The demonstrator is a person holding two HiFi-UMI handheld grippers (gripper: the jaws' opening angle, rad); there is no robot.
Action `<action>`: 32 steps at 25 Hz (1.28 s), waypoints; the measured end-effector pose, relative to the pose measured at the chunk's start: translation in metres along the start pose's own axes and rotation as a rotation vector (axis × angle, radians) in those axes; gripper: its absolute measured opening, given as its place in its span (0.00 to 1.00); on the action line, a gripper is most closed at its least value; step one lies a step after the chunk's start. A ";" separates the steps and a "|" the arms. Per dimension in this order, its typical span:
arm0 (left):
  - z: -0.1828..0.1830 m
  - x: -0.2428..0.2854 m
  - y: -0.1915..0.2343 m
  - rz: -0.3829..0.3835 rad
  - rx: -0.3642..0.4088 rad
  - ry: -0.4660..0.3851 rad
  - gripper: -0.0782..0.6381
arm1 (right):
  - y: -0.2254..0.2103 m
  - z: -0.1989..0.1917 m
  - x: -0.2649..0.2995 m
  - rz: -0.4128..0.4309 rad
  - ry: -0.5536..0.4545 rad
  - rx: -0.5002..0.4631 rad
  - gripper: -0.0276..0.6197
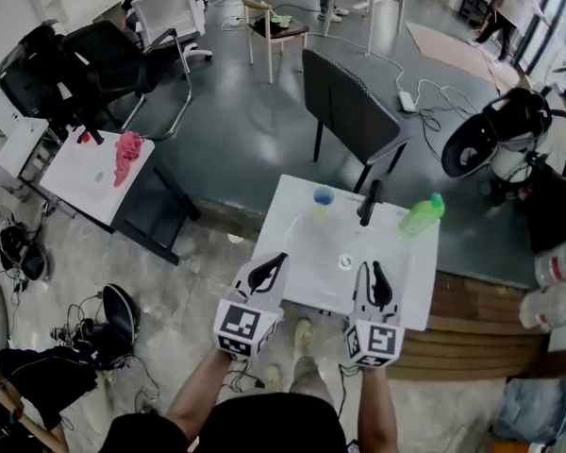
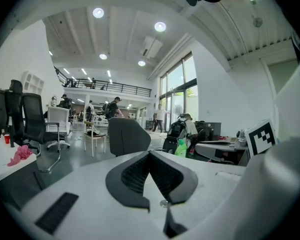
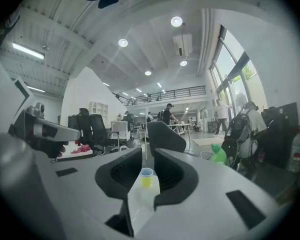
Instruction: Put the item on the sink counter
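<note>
1. The white worktop [image 1: 283,213] with its sunken basin is lying straight ahead of you, and you are holding both tools at its near edge.
2. A dark chair [image 1: 347,109] is standing on the floor just behind the worktop.
3. Your left tool [image 1: 277,260] is hovering at the worktop's near left corner. Its jaws are meeting at the tips, clenched on nothing.
4. Your right tool [image 1: 378,270] is hovering over the near right part of the worktop, beside the basin. Its jaws are standing a narrow gap apart, released, with nothing between the pads. The cup is showing through that gap, well beyond the tips.
5. The green bottle [image 1: 422,214] is resting on the worktop's far right corner, well apart from both tools.
6. The black faucet [image 1: 369,203] is standing at the back of the basin, between the cup and the bottle.
7. The blue-rimmed cup [image 1: 323,198] of yellow liquid is standing upright on the worktop's far edge, left of the faucet, and neither tool is touching it.
</note>
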State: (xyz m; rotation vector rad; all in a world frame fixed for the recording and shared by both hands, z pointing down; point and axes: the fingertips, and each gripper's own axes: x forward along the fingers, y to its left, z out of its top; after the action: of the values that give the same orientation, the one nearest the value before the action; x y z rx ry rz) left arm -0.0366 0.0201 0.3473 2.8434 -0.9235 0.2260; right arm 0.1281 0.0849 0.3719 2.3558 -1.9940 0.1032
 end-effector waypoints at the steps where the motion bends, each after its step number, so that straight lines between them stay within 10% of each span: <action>1: 0.001 -0.003 -0.006 -0.011 0.000 0.000 0.11 | -0.002 0.003 -0.009 -0.010 -0.003 0.001 0.16; 32: -0.021 -0.082 -0.098 -0.131 0.047 0.003 0.11 | -0.014 -0.005 -0.171 -0.155 0.023 0.002 0.04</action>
State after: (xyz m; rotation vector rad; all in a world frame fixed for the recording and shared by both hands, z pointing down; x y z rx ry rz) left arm -0.0459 0.1488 0.3437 2.9312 -0.7371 0.2394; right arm 0.1138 0.2561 0.3622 2.4878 -1.7944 0.1248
